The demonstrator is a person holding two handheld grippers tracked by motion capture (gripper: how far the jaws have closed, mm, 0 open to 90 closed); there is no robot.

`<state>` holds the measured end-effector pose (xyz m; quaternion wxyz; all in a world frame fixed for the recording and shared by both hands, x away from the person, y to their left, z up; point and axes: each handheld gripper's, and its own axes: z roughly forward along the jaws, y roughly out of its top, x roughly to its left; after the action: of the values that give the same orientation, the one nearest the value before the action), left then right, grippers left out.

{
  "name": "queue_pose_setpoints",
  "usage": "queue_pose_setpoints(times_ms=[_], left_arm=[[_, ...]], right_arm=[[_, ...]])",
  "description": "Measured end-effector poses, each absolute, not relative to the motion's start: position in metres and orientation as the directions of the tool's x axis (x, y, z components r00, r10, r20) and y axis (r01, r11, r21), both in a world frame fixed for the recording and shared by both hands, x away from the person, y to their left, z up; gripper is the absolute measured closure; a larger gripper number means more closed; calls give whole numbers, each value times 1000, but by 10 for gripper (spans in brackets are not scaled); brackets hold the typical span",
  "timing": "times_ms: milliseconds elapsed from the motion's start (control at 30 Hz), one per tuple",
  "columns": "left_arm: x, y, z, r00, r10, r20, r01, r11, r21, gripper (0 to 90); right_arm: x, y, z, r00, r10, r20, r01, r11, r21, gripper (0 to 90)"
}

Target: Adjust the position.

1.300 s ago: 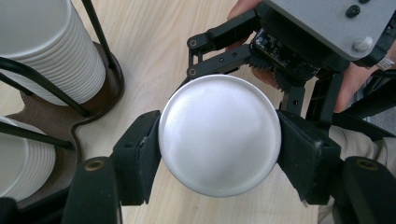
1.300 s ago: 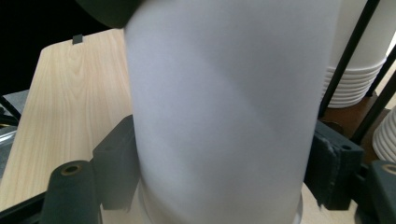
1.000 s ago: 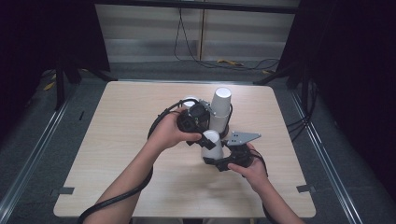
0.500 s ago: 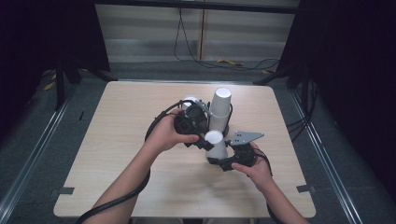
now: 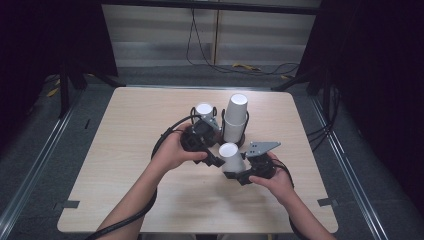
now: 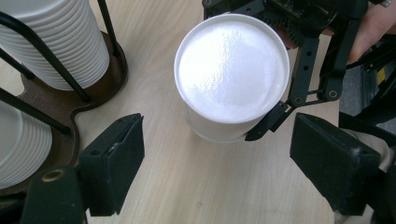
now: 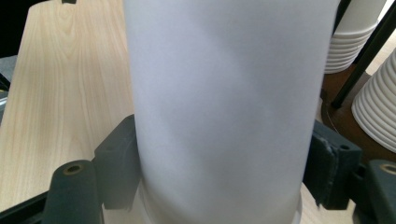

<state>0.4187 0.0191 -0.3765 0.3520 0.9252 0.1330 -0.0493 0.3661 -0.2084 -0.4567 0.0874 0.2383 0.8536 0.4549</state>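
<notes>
A white paper cup (image 5: pixel 230 155) stands upside down near the table's middle, rim at the wood. My right gripper (image 5: pixel 234 171) is shut on its lower wall; in the right gripper view the cup (image 7: pixel 224 102) sits between both pads (image 7: pixel 116 158) of the gripper (image 7: pixel 224 163). My left gripper (image 5: pixel 215 160) is just left of the cup, tilted down at it. In the left gripper view the jaws of that gripper (image 6: pixel 217 135) stand open, a little short of the cup (image 6: pixel 233 70) and not touching it.
Behind the cup, a dark wooden holder (image 5: pixel 241 142) with black wire posts carries a tall stack of white cups (image 5: pixel 236 117) and a short stack (image 5: pixel 204 109). The holder's base (image 6: pixel 100 79) lies close to my left jaw. Bare table (image 5: pixel 125 150) spreads to the left and front.
The right gripper has drawn the cup a little nearer to the person. The left hand and its gripper have followed down beside it.
</notes>
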Motion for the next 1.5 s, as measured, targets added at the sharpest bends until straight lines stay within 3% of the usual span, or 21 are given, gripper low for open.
queue_pose_setpoints(times_ms=[1500], left_arm=[[406,57,-423,949,238,-204,311,-635,707,162]], right_arm=[[374,-214,-446,-897,440,48,343,622,704,244]])
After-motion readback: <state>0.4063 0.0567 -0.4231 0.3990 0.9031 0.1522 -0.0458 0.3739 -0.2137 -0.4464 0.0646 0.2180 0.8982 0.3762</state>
